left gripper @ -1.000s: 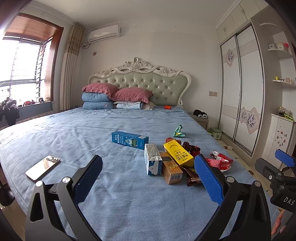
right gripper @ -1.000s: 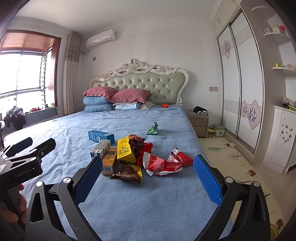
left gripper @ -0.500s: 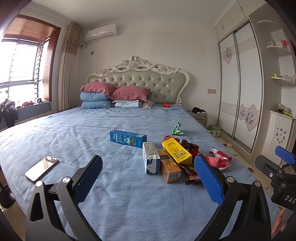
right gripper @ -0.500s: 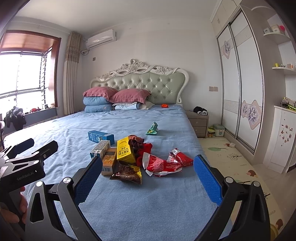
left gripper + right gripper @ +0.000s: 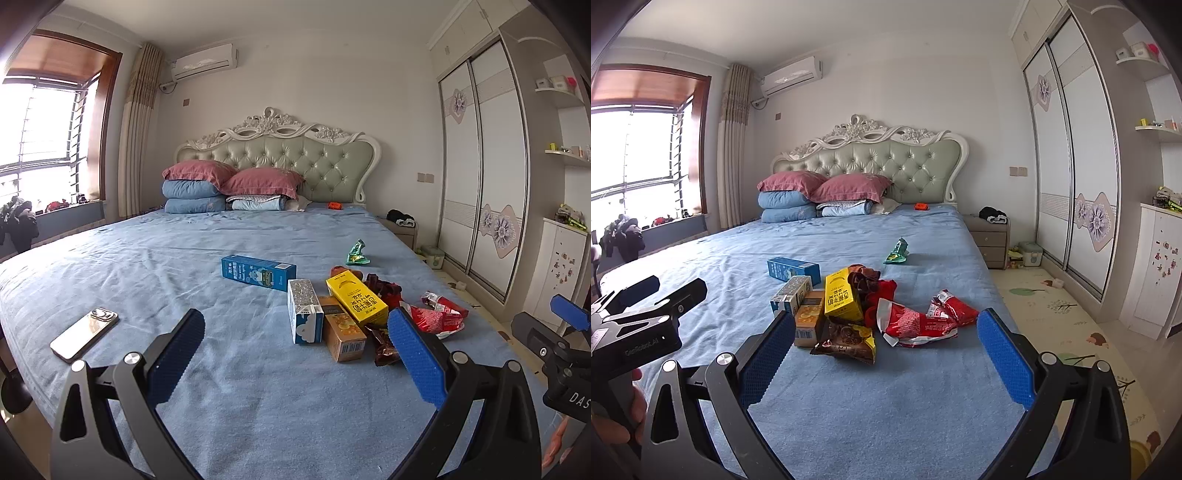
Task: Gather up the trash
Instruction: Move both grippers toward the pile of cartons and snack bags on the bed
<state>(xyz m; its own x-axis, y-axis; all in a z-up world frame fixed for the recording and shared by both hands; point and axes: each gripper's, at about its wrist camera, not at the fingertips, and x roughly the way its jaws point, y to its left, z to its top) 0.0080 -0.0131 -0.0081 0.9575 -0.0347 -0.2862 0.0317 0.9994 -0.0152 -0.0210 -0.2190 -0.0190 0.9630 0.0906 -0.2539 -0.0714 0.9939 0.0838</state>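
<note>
brown wrapper [image 5: 384, 345] half hidden by left tongs [image 5: 295, 354] | contents unclear

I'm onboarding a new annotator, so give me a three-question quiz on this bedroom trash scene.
1. True or false: the left gripper is shut on a carton.
2. Which item lies apart from the main pile, nearer the headboard? A) green wrapper B) yellow carton C) red snack bag
3. Fill in: the flat device on the bed, left of the trash, is a ____.

Key: 1 false, both grippers are open and empty, the right gripper too; 2 A; 3 phone.
</note>
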